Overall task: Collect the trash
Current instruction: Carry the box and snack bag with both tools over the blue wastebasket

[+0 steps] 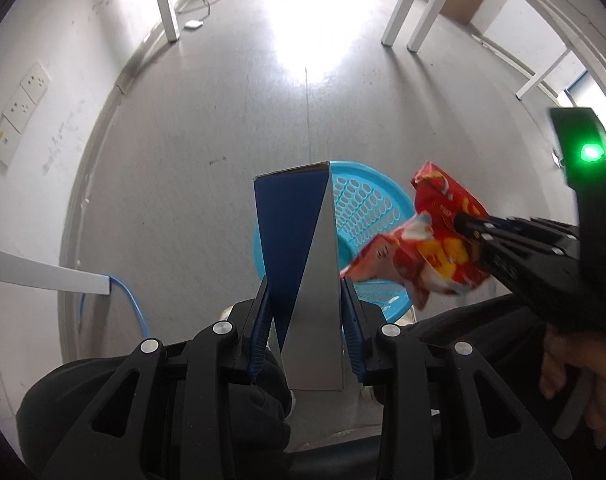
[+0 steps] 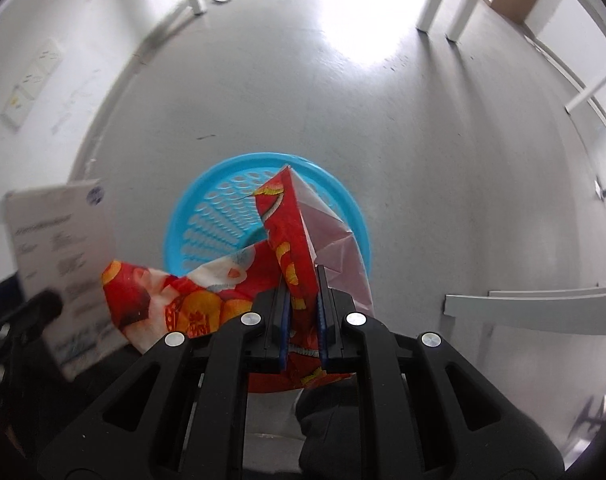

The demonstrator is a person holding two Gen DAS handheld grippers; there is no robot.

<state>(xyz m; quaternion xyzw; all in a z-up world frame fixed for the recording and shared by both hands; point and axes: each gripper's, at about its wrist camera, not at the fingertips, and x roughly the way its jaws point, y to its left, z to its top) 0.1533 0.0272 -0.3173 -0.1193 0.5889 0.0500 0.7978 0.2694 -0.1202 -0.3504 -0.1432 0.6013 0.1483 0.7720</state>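
My left gripper [image 1: 305, 312] is shut on a blue and silver cardboard box [image 1: 303, 240] and holds it upright above the blue plastic basket [image 1: 363, 208] on the floor. The box also shows in the right wrist view [image 2: 63, 256] at the left. My right gripper [image 2: 302, 312] is shut on a crumpled red snack wrapper [image 2: 287, 240] and holds it over the basket [image 2: 207, 216]. In the left wrist view the right gripper [image 1: 469, 228] comes in from the right with the wrapper [image 1: 431, 248].
White table legs [image 1: 169, 0] stand on the grey floor ahead, with more legs [image 1: 407, 4] at the right. Wall sockets [image 1: 19, 112] are on the left wall. A white rail [image 2: 535, 312] lies at the right. A cable and adapter [image 1: 193, 24] lie far ahead.
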